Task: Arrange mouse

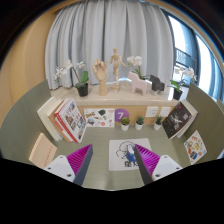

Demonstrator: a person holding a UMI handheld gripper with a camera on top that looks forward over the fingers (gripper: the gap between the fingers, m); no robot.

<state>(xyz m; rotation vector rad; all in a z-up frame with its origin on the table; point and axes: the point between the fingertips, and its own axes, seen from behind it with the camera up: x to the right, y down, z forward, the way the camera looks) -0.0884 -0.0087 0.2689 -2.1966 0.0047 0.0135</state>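
Hovering with the gripper (113, 163) released and empty, I see what looks like the mouse (127, 153) lying ungrasped on its white mat (112, 152), arranging hardly begun.

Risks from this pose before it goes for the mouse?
1. The mouse sits low on the white mat between the open gripper jaws, with gaps at both sides; an off-centre close would likely shove it rather than grip it.
2. Its cord appears to loop on the mat and might snag a finger.
3. Books and small pots stand just beyond; overshooting forward could knock them.
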